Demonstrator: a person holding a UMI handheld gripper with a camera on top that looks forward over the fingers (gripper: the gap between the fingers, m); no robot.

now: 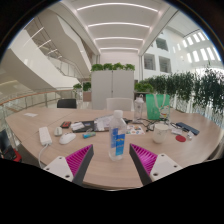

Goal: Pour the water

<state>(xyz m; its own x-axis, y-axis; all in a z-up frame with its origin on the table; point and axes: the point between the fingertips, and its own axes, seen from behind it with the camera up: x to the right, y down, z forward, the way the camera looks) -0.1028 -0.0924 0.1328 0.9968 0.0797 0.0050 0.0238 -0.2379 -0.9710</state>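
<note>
A clear plastic water bottle (118, 138) with a blue label stands upright on the round wooden table (40, 118), just ahead of my fingers and between their lines. My gripper (113, 160) is open, its magenta pads (80, 158) spread wide on either side, with a gap to the bottle on both sides. Beyond the bottle to the right stands a pale cup (162, 131) on the table.
The table holds clutter behind the bottle: a white device (45, 135) at the left, a pink object (67, 138), small boxes and cables in the middle, a red item (181, 138) at the right. Chairs, white planters and green plants stand beyond the table.
</note>
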